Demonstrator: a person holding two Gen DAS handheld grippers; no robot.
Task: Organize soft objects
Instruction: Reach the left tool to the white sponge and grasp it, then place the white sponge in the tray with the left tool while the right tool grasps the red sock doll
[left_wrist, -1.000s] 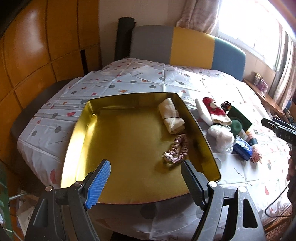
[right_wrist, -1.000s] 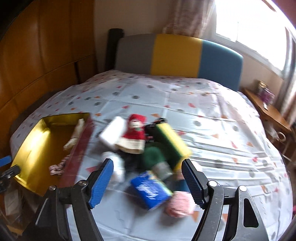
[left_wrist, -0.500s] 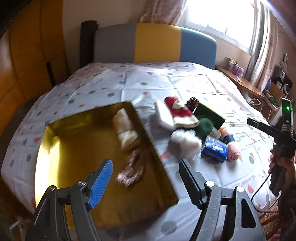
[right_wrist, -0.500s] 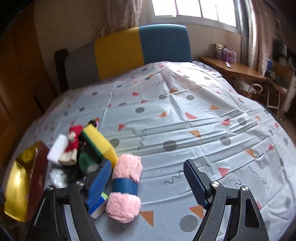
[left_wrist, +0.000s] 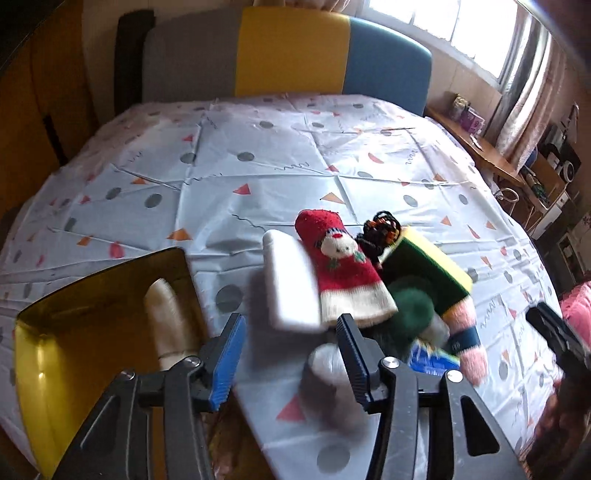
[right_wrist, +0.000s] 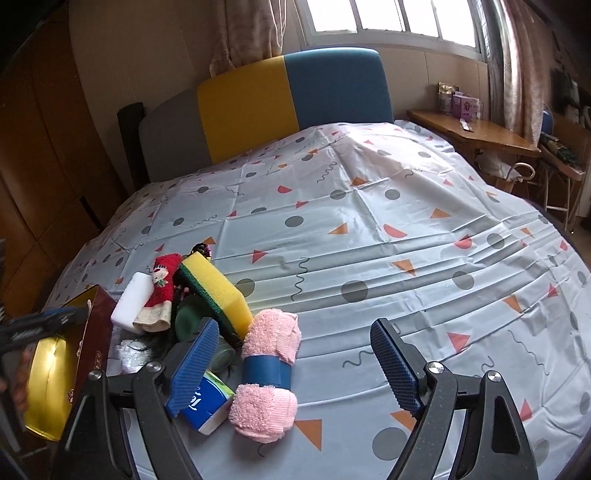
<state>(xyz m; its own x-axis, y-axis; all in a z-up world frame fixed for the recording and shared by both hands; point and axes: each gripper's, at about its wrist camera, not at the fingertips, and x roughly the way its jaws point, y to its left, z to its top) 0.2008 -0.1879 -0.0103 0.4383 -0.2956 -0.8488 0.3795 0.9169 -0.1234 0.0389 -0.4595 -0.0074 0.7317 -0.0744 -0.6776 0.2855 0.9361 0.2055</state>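
Soft objects (left_wrist: 369, 280): lying heaped on the spotted bed sheet (right_wrist: 369, 240), just beside the gold box (left_wrist: 92, 332).

Making up the heap: white foam block (left_wrist: 291, 284), leaning against a red knitted sock (left_wrist: 340, 258) with a small face on it; yellow-and-green sponge (left_wrist: 428, 266); black hair tie (left_wrist: 382, 229); dark green felt piece (left_wrist: 410, 306); pale fluffy bundle (left_wrist: 328, 369); pink towel roll (right_wrist: 269, 373) with a blue band; blue tissue pack (right_wrist: 203, 402). Sitting inside the box: rolled cream cloth (left_wrist: 166, 314).

Left gripper (left_wrist: 290, 319): closing its jaws, now standing about half as wide as a second ago. Hovering with the near end of the foam block showing in the gap, pads not pressing on anything. Having swung away from the box interior, which filled its view a second ago, and now facing the heap. Blurring much of the near scene.

Right gripper (right_wrist: 295, 325): opening a little wider than before, gripping nothing. Sitting with the pink towel roll just inside its left finger, and bare sheet filling the rest of the gap. Having shifted from above the middle of the heap to its right edge.

Writing: white lettering on the tissue pack, partly hidden by the finger and not readable; gold script on the maroon side of the box, too small to make out.
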